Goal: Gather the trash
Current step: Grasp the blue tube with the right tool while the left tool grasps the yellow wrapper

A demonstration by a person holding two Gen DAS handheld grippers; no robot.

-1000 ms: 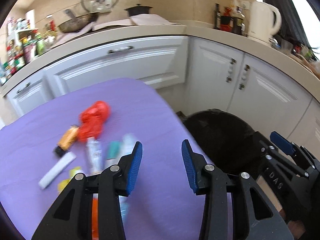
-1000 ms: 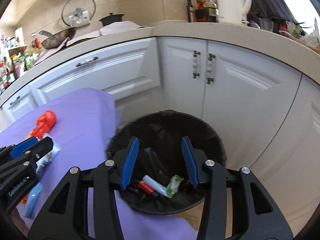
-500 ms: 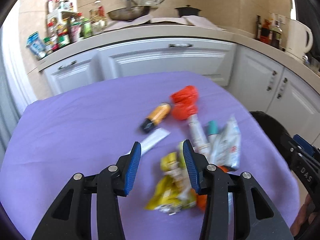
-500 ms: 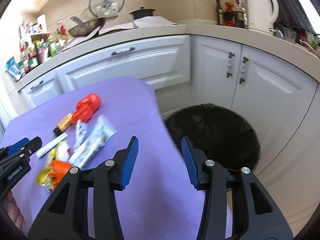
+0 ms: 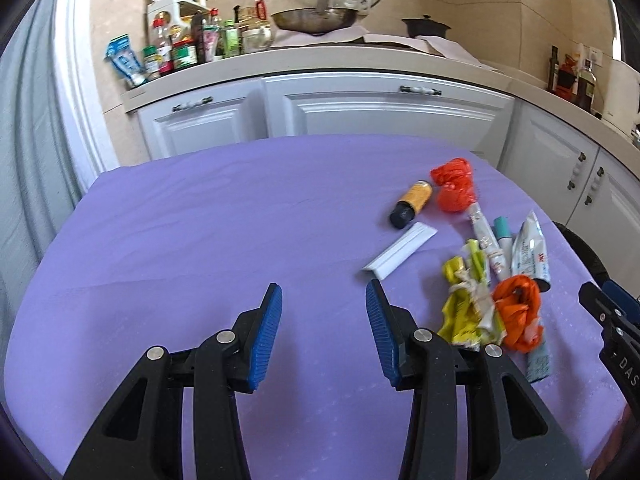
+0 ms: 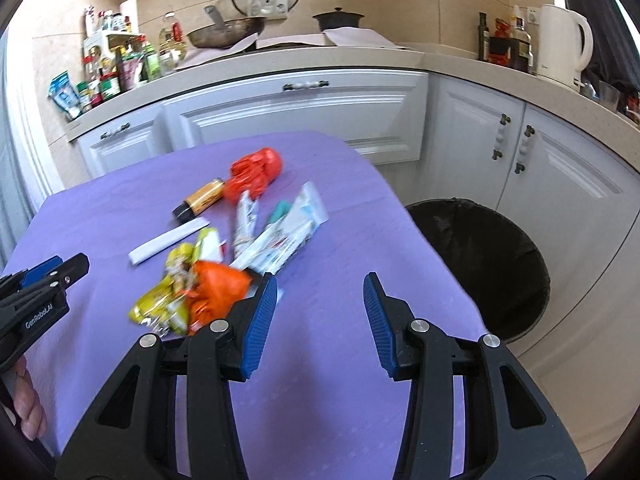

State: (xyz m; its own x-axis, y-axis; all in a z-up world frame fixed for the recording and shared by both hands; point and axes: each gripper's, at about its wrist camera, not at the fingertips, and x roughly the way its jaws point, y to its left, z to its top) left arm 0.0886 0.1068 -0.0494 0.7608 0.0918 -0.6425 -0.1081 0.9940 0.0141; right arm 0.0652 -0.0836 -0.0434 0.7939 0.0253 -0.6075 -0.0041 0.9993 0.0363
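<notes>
Your left gripper [image 5: 324, 300] hangs over bare purple tablecloth [image 5: 200, 220], its blue fingers [image 5: 266, 332] spread apart and holding nothing. Your right gripper [image 6: 319, 300] is likewise spread and empty, above the cloth near the table's edge — its left finger [image 6: 260, 320] sits just in front of the litter.

The trash lies in a loose heap on the cloth, to the right of your left gripper: a crumpled yellow wrapper [image 5: 466, 304] touching an orange bag [image 5: 518, 310], then tubes and a silver pouch [image 5: 530, 250], a white strip [image 5: 400, 251], a small orange bottle with a black cap [image 5: 412, 204] and a red bag [image 5: 454, 188] farthest out.

Beyond the table's right edge stands a black bin [image 6: 480, 264] on the floor — in front of white cabinets [image 6: 560, 184]. A white kettle [image 6: 562, 50] stands on the counter above.
</notes>
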